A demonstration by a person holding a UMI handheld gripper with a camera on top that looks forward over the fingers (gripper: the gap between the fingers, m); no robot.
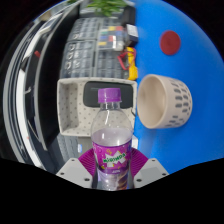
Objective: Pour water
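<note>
A clear plastic bottle (111, 138) with a purple cap and a purple label stands upright between my fingers. Both magenta pads (138, 162) press on its sides at label height, so my gripper (111, 168) is shut on the bottle. A beige cup (165, 101) with small cut-out marks lies beyond the bottle to the right, tilted with its open mouth turned toward the left, on a blue mat (185, 60).
A white perforated tray (82, 103) sits just behind the bottle on the left. A red round spot (171, 42) marks the blue mat farther back. A keyboard-like grey board (95, 45) and clutter lie at the far side.
</note>
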